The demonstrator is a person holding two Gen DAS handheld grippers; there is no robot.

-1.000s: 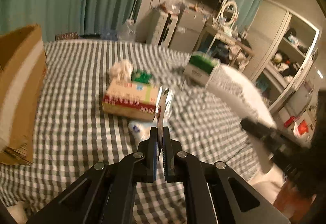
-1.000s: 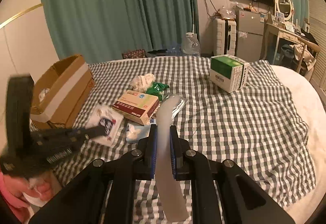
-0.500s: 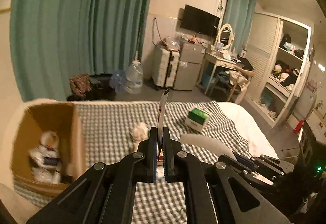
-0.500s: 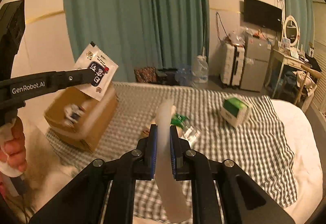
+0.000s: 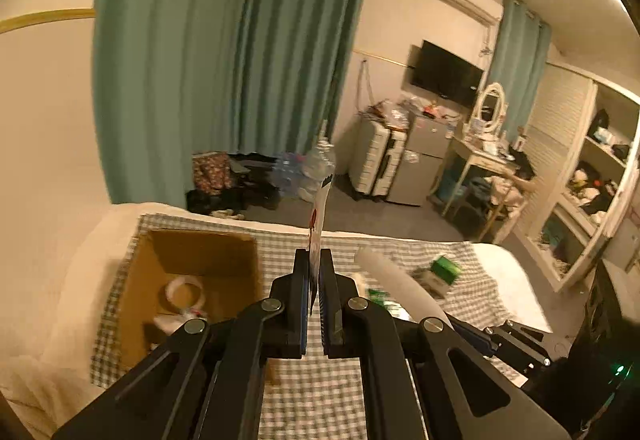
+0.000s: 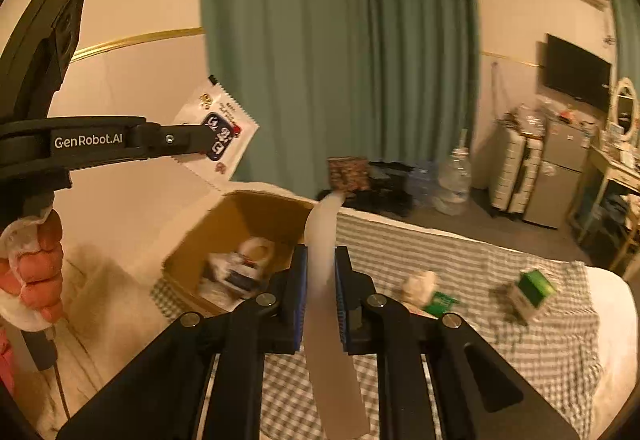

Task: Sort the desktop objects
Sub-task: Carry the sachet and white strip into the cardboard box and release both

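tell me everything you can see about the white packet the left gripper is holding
The white packet is a flat sachet with zigzag-cut edges, a dark blue label with white characters and small red and yellow marks. It looks like glossy foil or plastic. The left gripper is shut on one edge, holding it tilted in the air, above the near edge of the open cardboard box. Nothing else touches it.

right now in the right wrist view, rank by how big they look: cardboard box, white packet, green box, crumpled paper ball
1. cardboard box, clearly largest
2. white packet, held up in the left gripper; it may be nearer the camera, so its rank is unsure
3. green box
4. crumpled paper ball, about level with the green box, blurred
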